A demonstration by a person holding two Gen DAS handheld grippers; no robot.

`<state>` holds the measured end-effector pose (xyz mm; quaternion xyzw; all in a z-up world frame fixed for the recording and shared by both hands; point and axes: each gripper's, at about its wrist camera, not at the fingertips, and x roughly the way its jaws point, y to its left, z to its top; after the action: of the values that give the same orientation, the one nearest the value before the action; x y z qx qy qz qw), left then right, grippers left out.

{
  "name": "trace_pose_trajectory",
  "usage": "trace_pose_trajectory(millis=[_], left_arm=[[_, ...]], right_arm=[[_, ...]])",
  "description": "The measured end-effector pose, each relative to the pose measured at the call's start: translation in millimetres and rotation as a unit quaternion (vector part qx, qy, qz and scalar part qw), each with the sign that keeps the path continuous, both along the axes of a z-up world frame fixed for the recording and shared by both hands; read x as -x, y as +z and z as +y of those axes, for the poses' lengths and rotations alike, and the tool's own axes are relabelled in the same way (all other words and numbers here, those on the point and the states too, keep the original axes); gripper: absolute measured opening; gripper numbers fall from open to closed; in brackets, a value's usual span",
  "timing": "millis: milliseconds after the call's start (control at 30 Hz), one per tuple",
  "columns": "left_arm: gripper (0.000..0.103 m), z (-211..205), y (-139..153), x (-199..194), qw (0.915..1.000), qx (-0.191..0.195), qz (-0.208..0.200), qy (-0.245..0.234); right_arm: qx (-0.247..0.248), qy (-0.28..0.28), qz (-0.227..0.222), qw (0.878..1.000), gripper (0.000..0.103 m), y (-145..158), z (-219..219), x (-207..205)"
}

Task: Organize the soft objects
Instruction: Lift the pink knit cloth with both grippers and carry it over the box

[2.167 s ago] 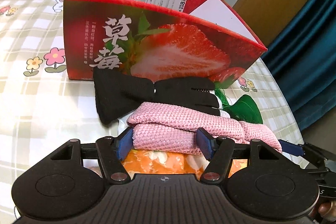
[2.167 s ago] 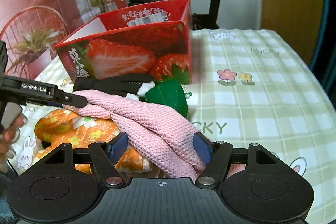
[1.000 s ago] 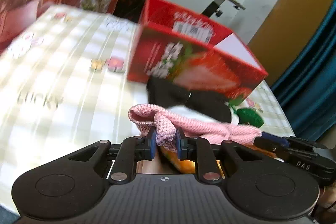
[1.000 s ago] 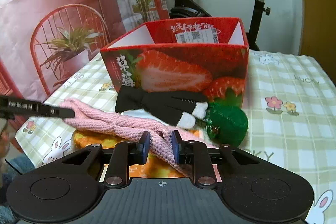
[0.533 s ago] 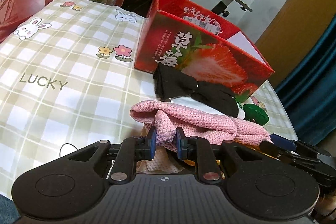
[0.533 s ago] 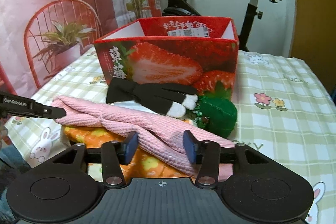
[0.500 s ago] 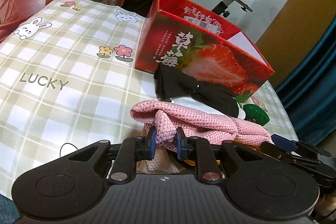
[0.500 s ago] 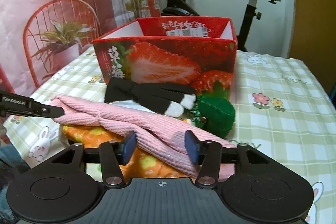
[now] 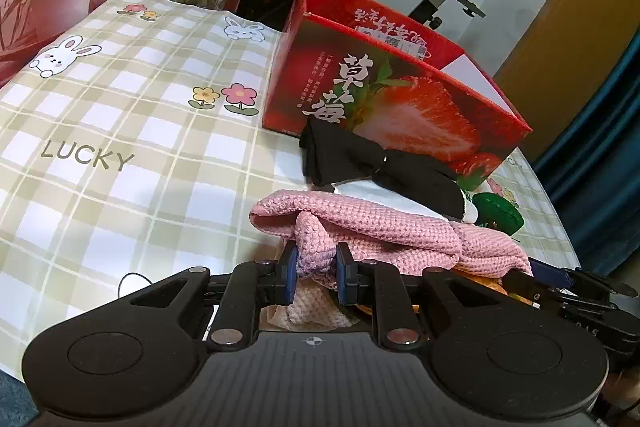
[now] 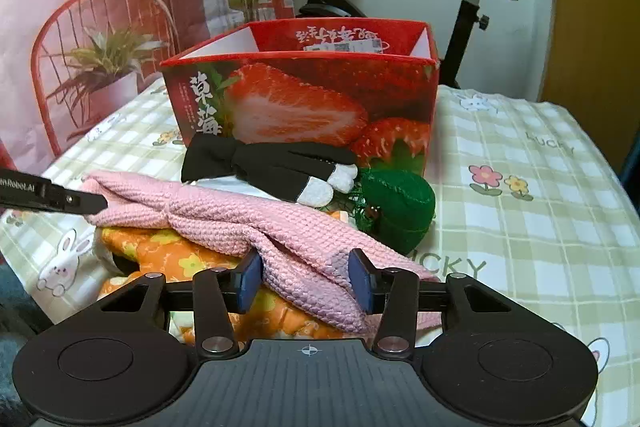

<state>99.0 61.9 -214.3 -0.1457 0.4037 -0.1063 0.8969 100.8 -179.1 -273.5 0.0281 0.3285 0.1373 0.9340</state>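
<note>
1. Checked cloth covers the table [image 9: 120, 131]; a red strawberry box [image 9: 384, 99] stands open-topped at its far side, and is judged the likely destination for the soft things heaped just in front of it.
2. Pink knitted piece [image 10: 248, 223] lies on top of the heap, draped across an orange flowered item [image 10: 160, 247]; behind it a black-sleeved soft toy [image 10: 272, 163] and a green plush [image 10: 400, 207] lie against the box's front wall.
3. Left claw [image 9: 317, 269] is clamped on a bunched fold at one end of the pink knit.
4. Right claw [image 10: 306, 277] is closing around the other end. The knit sits between its pads, but the right-hand pad appears not yet to press on it.
5. Advice for this step: let the right claw finish closing on a thick fold, not a single layer, before any lift.
6. Then raise both ends evenly so the middle does not sag and drag the orange item or the toy along.
7. Clear the box's front rim before lowering.
</note>
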Motion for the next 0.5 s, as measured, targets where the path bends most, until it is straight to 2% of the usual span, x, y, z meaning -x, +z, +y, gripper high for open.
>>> trace_pose_trajectory(millis=[100,233,367,500], left_arm=[[0.02,0,0,0,1.0,0.0,0.0,0.0],[0.02,0,0,0,1.0,0.001,-0.002,0.001],[0.02,-8,8,5,0.9992,-0.025,-0.03,-0.009],[0.02,-10,18,12,0.9976,-0.028,-0.06,-0.021]], right_arm=[[-0.014,-0.004,0.002,1.0,0.037,0,-3,0],[-0.022,-0.004,-0.019,1.0,0.019,6,-3,4],[-0.022,0.012,-0.044,0.999,0.014,14,1,8],[-0.04,0.011,-0.055,0.998,0.013,23,-3,8]])
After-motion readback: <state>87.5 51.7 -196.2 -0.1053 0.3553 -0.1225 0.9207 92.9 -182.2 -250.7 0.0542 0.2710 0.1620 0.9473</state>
